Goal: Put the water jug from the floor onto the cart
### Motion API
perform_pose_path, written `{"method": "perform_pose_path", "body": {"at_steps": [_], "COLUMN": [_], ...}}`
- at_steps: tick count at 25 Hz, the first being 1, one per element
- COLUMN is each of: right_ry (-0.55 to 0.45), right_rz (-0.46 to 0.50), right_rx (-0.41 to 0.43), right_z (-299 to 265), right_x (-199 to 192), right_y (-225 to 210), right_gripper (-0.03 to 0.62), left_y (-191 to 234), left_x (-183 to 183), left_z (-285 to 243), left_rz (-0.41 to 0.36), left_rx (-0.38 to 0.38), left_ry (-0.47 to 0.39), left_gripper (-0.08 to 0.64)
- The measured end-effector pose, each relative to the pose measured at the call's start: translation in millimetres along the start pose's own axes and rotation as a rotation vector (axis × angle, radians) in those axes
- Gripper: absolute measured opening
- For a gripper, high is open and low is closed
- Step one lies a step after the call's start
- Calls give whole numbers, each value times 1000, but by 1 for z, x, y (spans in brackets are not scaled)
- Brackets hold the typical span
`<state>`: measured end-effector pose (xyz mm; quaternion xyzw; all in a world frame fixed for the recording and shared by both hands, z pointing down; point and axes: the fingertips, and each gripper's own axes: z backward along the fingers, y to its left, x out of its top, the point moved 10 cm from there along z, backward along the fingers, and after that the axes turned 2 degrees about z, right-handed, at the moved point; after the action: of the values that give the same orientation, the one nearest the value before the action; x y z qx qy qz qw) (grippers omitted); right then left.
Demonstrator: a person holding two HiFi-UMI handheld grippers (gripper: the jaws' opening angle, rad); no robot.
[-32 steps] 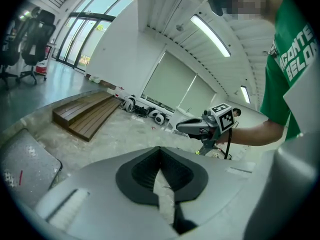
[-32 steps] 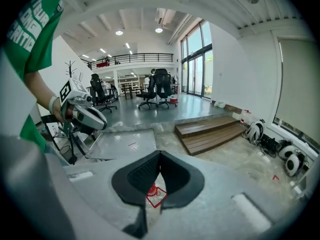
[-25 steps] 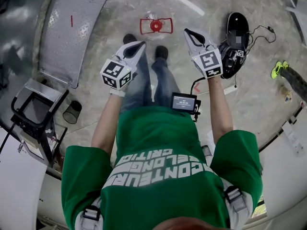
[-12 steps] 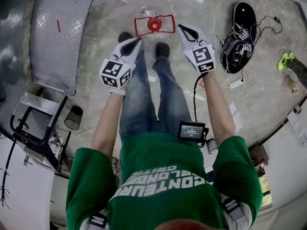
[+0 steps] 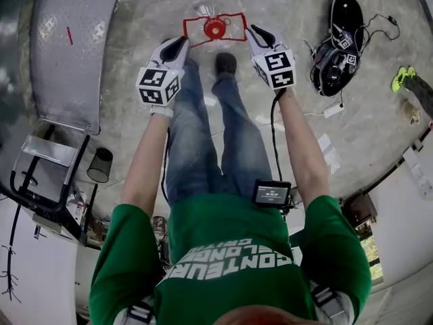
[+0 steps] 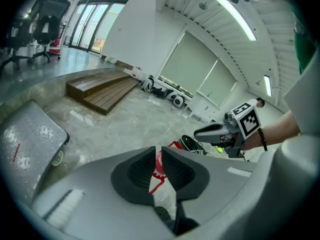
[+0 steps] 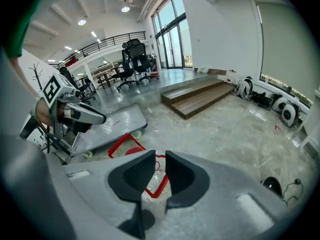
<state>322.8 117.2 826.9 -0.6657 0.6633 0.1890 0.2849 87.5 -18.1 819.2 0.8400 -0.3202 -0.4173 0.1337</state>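
The water jug (image 5: 215, 27), clear with a red cap and a red handle frame, stands on the floor just past the person's feet. My left gripper (image 5: 177, 44) hangs at its left, my right gripper (image 5: 257, 32) at its right, both above it and apart from it. In the left gripper view the jaws (image 6: 158, 151) have just been opening to a narrow slit, with the jug (image 6: 158, 174) seen through it, not gripped. The right gripper (image 7: 160, 158) has also just been opening, nothing between its jaws, and the red frame (image 7: 125, 144) lies below. The cart (image 5: 67, 46), a flat metal platform, lies left.
A black bag with cables (image 5: 338, 46) lies on the floor at the right. A dark cup (image 5: 100, 164) and a metal stand (image 5: 40, 175) sit at the left. A low wooden platform (image 7: 195, 96) and office chairs (image 7: 135, 54) are farther off.
Both grippers have sunk toward the jug, which now lies between their tips in the head view. Both pairs of jaws have parted a little.
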Motion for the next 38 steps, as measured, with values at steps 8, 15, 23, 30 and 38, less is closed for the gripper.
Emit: {"method": "perform_pose_path", "body": {"at_steps": [8,15,23,30,38], "right_ry": [104,163,216,247,267], "right_rz": [-28,-62,-108,-144,-165], "right_rx": [-14,-3,-7,1,4], "right_z": [-31,-53,-75,-94,-105], "right_x": [-28,-41,-53,-60,-64], "right_y": [-8,-10,-15,-18,-16], "right_gripper": [123,144,146,147,147], "left_y": [22,39,52,58,60], "left_x": [-16,-31,-53,-62,-66], "left_z": [-30,-49,-65,-81,-94], "left_rz": [22,54,109,136,138], "left_rx": [20,28,29,20,9], "left_ry": [64,124,178,202,230], "left_gripper": [169,207,213,212,209]}}
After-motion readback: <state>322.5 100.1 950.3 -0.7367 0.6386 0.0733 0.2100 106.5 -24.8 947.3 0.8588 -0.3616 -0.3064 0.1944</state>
